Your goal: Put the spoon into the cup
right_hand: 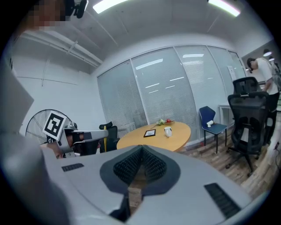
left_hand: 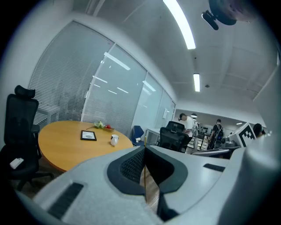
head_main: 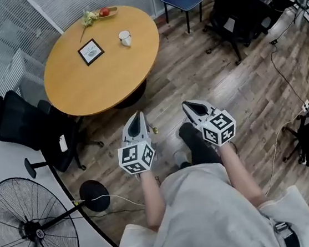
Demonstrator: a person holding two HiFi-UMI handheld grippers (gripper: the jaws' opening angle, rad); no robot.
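Cup sits near the table's far right edge. Left gripper and right gripper hang over the floor, well apart from the table, both clenched on nothing.

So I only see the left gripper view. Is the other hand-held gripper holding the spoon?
Observer: No, the right hand-held gripper is shut, with nothing in it.
Operator: What's by my left side?
Observer: A black fan stands there.
Operator: Is it plugged in?
Observer: Can't tell, but a white cable lies by its base.
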